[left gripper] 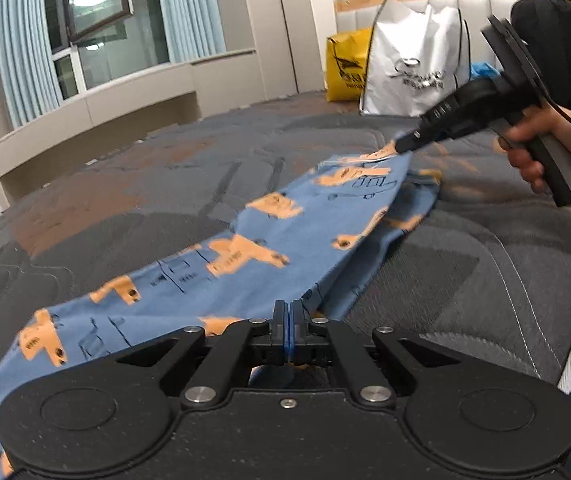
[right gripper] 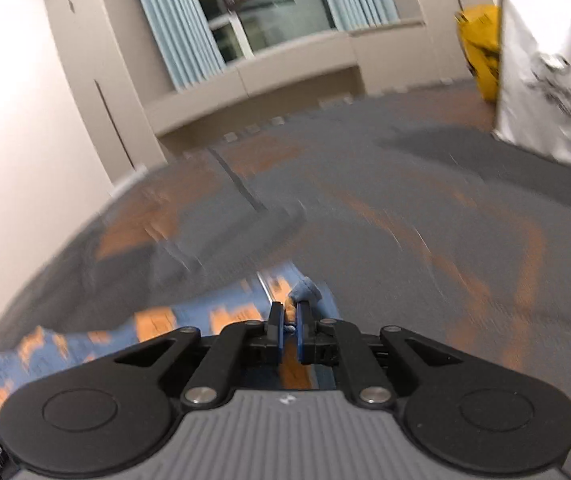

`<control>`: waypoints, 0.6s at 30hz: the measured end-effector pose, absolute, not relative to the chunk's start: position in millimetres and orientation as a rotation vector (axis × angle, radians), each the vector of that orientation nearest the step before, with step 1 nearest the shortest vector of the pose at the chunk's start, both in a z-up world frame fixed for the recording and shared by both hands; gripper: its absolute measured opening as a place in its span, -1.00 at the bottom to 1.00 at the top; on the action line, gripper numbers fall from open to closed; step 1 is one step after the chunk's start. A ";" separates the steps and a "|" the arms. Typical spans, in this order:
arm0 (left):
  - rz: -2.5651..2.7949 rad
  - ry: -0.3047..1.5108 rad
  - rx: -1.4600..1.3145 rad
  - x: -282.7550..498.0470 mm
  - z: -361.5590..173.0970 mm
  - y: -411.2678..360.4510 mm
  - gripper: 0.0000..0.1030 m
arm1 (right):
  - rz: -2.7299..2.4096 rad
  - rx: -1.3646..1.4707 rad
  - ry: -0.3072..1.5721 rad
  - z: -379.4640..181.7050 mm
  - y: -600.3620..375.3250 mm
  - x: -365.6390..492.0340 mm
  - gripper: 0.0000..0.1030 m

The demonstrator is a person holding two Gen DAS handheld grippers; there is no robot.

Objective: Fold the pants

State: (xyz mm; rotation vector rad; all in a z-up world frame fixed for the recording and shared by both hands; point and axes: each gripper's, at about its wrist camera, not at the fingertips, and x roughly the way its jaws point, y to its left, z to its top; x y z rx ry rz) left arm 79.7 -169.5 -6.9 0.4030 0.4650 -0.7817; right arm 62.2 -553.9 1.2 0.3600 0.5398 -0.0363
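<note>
Blue pants [left gripper: 253, 264] with orange plane prints hang stretched above a grey and orange patterned bed [left gripper: 125, 208]. My left gripper [left gripper: 288, 316] is shut on the near edge of the pants. My right gripper [left gripper: 401, 145], seen far right in the left wrist view, is shut on the far edge and holds it up. In the right wrist view the right gripper [right gripper: 289, 316] pinches a bunched bit of the pants [right gripper: 205, 316], which trail off to the lower left; that view is blurred.
A white bag [left gripper: 413, 60] and a yellow bag [left gripper: 345, 68] stand at the headboard end of the bed. A black backpack [left gripper: 557, 40] is at the far right. A window [left gripper: 97, 20] with blue curtains and a beige ledge lies beyond the bed.
</note>
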 end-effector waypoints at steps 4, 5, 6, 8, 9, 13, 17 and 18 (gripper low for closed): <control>-0.785 0.488 0.407 78.7 -14.3 -171.0 -1.00 | -0.052 0.400 0.582 -23.4 -560.6 48.0 -0.87; -0.783 0.490 0.404 79.0 -15.1 -170.6 -1.00 | -0.053 0.396 0.585 -25.6 -559.6 46.9 -0.87; -0.780 0.496 0.397 80.7 -15.7 -170.0 -1.00 | -0.055 0.388 0.582 -25.5 -557.0 43.7 -0.87; -0.782 0.507 0.375 80.9 -16.0 -167.5 -0.93 | -0.057 0.366 0.568 -21.5 -550.9 39.9 -0.87; -0.782 0.511 0.363 81.3 -16.7 -166.3 -0.92 | -0.057 0.351 0.556 -18.3 -548.8 34.8 -0.87; -0.773 0.526 0.330 83.5 -20.1 -164.4 -0.74 | -0.064 0.334 0.568 -16.9 -544.9 30.6 -0.87; -0.753 0.504 0.247 85.8 -14.7 -152.5 -0.21 | -0.060 0.293 0.573 -20.1 -540.6 26.6 -0.68; -0.734 0.480 0.197 86.7 -10.5 -144.5 0.14 | -0.042 0.279 0.575 -17.8 -539.7 25.6 -0.41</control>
